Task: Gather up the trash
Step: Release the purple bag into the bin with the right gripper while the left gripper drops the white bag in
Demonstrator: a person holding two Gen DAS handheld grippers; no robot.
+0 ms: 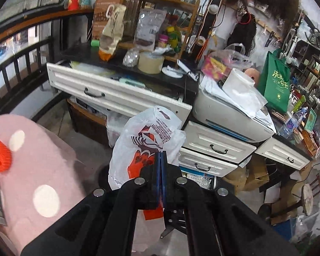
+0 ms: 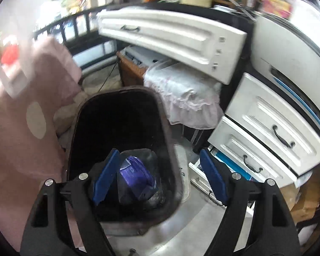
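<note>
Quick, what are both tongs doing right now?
Left tongs: closed, holding the plastic bag.
Right tongs: open, holding nothing, above the trash bin.

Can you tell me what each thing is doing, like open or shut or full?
Left tongs: shut, pinching the plastic bag.
Plastic bag: crumpled, held up off the floor.
Right tongs: open, holding nothing, above the bin.
Trash bin: uncovered, some trash at the bottom.
Top drawer: pulled open.

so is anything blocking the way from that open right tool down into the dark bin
Nothing visible does. The right tool hangs open directly above the dark plastic trash bin, whose mouth is uncovered; only purple packaging lies at the bottom. The left tool grips the white printed plastic bag.
</note>
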